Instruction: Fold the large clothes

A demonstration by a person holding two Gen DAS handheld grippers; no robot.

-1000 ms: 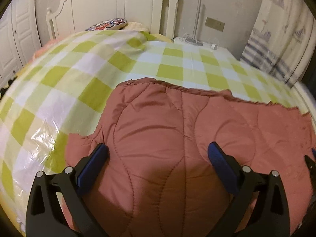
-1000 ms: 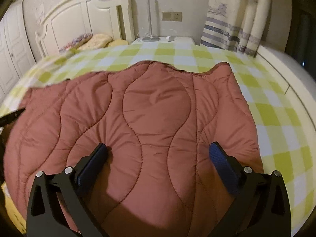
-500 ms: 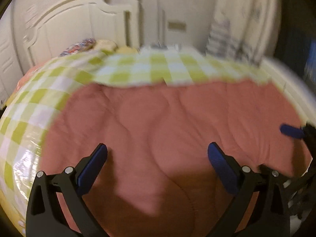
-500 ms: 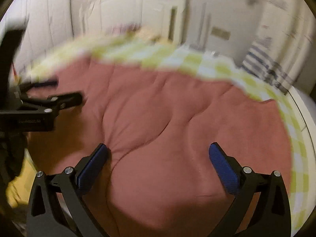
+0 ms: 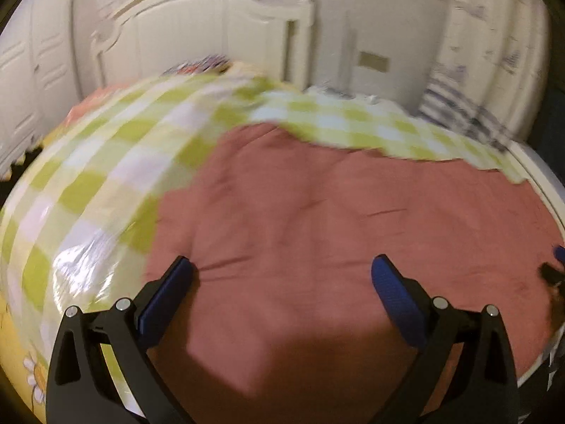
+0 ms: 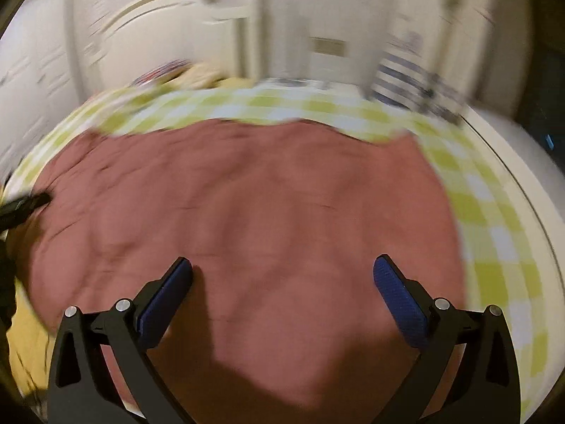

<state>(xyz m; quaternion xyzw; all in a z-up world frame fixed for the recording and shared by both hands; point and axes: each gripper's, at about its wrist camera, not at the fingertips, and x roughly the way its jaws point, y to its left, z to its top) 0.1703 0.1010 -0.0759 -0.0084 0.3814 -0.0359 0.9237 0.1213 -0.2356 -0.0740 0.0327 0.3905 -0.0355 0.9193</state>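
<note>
A large quilted rust-red garment (image 5: 335, 233) lies spread flat on a bed with a green-and-white checked cover (image 5: 106, 162); it also fills the right wrist view (image 6: 247, 212). My left gripper (image 5: 280, 282) hovers open and empty over the garment's left part. My right gripper (image 6: 282, 282) hovers open and empty over its near middle. The right gripper's tip shows at the right edge of the left view (image 5: 554, 268), and the left gripper at the left edge of the right view (image 6: 21, 205). Both views are motion-blurred.
A white headboard (image 5: 197, 35) and pillows (image 5: 197, 67) stand at the far end. A striped curtain (image 5: 469, 113) hangs at the far right. White wardrobe doors (image 5: 28, 81) are at the left. A yellow flowered sheet (image 5: 21, 364) shows at the near left edge.
Both grippers have swung sideways and back over the garment, staying open. The left view now faces more of the garment's left edge again; the garment lies as before.
</note>
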